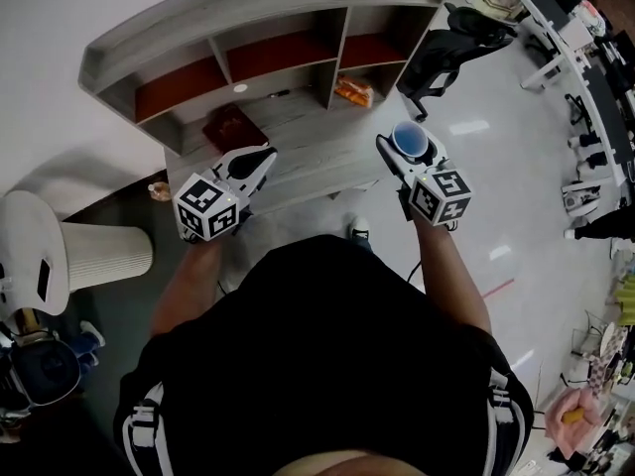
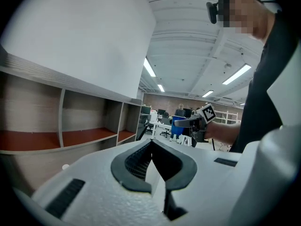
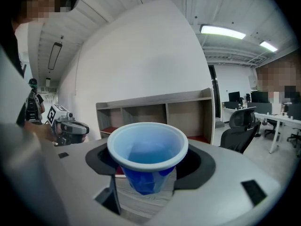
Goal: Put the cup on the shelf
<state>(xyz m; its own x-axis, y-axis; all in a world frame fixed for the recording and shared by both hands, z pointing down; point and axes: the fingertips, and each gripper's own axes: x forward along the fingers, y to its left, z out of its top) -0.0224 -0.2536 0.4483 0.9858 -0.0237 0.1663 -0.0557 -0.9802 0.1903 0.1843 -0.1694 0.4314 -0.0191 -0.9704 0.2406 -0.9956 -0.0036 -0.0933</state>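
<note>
Bright ceiling lights, floor glare (fisheye edges)

The cup is blue plastic with a paler blue inside and a rolled rim. It stands upright and looks empty, gripped round its body below the rim by the jaws of the right hand-held gripper. It hangs in the air, apart from the shelf and in front of its right end. The shelf is grey wood-grain, and its three open upper compartments have red-brown floors.

Glossy plastic cup, matt grey woodgrain shelf
</note>
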